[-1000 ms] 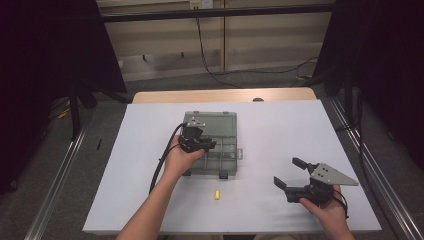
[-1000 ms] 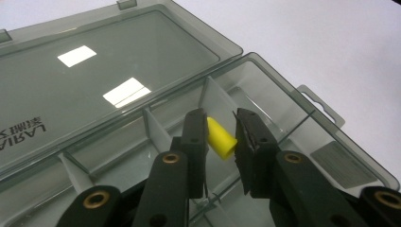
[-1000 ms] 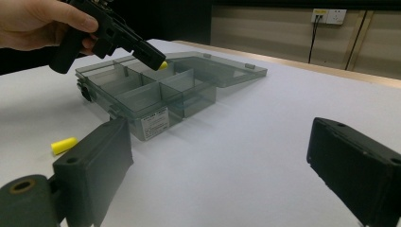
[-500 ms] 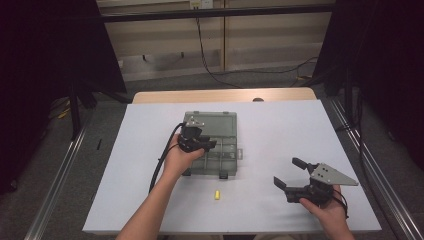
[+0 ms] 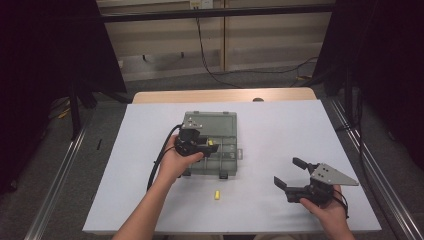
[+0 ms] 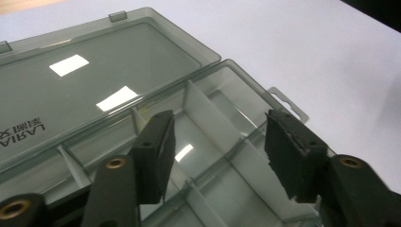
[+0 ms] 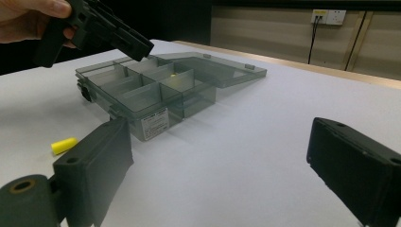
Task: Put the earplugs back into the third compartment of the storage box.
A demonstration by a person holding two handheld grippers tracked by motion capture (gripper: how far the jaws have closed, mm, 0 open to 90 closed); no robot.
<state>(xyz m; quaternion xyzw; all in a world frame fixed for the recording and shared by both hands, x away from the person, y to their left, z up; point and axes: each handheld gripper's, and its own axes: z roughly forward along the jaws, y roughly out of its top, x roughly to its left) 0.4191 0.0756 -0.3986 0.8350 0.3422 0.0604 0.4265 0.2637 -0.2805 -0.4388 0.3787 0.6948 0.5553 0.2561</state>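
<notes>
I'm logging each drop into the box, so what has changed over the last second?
The left gripper, over the open box, has just been opening its fingers; nothing sits between them, and a small yellow piece shows in a compartment beside them. The right gripper, open, and the yellow piece on the table stayed put.

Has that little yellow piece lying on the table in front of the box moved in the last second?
No. The yellow piece lies at the same spot on the white table, just in front of the compartment box, as before.
</notes>
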